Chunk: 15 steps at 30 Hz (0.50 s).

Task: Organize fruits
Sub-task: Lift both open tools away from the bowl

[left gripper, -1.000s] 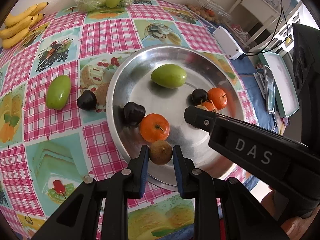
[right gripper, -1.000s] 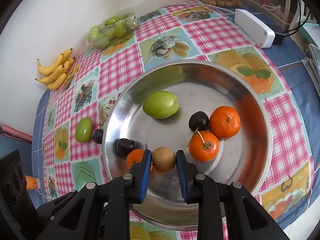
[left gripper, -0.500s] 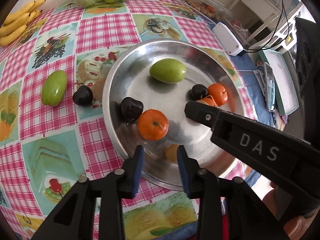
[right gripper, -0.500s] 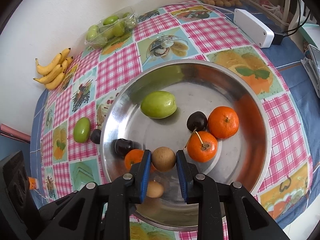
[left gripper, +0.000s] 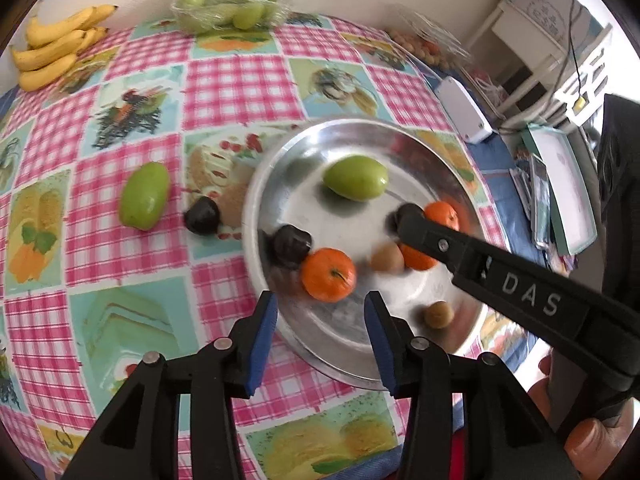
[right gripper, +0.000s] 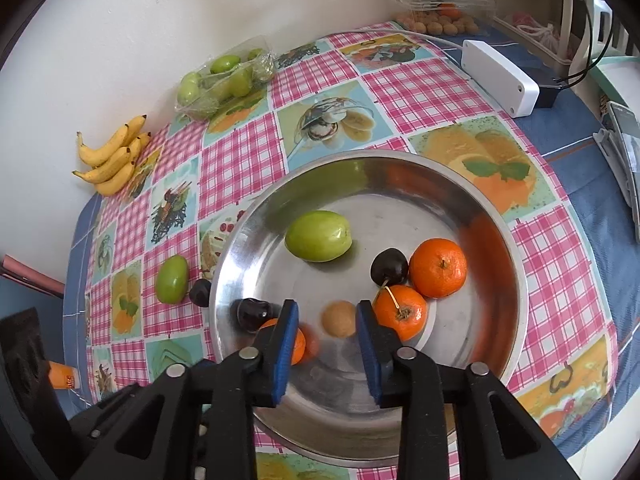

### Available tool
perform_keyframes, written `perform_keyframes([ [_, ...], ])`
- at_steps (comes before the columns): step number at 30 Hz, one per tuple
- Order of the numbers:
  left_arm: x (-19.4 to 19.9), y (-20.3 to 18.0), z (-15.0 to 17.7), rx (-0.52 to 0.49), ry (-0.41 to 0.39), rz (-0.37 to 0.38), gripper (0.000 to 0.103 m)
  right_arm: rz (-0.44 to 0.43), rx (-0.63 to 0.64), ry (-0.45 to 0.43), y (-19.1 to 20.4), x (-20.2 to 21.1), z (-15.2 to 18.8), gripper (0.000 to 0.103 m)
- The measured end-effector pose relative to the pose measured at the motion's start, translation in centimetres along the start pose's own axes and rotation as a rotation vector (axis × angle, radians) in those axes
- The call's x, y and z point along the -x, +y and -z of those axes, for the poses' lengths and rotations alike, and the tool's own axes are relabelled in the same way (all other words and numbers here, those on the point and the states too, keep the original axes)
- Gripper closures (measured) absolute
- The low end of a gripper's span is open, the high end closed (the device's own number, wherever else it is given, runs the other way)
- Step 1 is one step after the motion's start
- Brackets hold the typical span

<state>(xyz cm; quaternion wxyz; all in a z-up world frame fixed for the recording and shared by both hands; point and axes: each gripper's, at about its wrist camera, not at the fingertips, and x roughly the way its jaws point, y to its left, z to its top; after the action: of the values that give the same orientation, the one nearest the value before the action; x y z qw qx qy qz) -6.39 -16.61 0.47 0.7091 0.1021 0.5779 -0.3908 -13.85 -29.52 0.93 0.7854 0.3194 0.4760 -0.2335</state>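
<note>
A round steel tray (right gripper: 504, 248) holds a green fruit (right gripper: 318, 236), two oranges (right gripper: 438, 268) on the right, a third orange (left gripper: 328, 274), dark cherries (right gripper: 389, 267) and two small brown fruits. My right gripper (right gripper: 328, 322) is open above the tray; one brown fruit (right gripper: 339, 319), blurred, lies between its open jaws. My left gripper (left gripper: 320, 316) is open and empty above the tray's near rim (left gripper: 320, 356). The other brown fruit (left gripper: 439, 314) lies on the tray. A green fruit (left gripper: 145, 195) and a cherry (left gripper: 202, 215) lie on the cloth left of the tray.
Bananas (right gripper: 112, 156) and a wrapped pack of green fruit (right gripper: 220, 78) lie by the wall. A white box (right gripper: 500, 76) with cables and a clear box of small fruit (right gripper: 436, 16) sit at the back right. A tray and phone (left gripper: 556, 196) lie right.
Both grippers have opened. Each let go of a small brown fruit, and both now lie on the tray. The left gripper has pulled back and turned left.
</note>
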Motion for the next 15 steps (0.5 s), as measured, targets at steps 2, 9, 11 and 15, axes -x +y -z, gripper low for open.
perform_keyframes([
  [2,0.6,0.6,-0.2,0.018,-0.025,-0.026,0.056,0.01,0.003,0.004,0.0,-0.1,0.0,0.053],
  [9,2.1,4.2,-1.1,0.13,-0.096,-0.125,0.034,0.031,0.028,-0.001,0.3,-0.3,0.0,0.025],
  [11,2.1,5.5,-1.3,0.17,-0.106,-0.165,0.03,0.032,0.034,0.0,0.4,-0.3,-0.1,0.016],
  [15,2.3,7.7,-1.4,0.233,-0.129,-0.236,0.022,0.042,0.05,0.001,0.6,-0.5,0.0,0.003],
])
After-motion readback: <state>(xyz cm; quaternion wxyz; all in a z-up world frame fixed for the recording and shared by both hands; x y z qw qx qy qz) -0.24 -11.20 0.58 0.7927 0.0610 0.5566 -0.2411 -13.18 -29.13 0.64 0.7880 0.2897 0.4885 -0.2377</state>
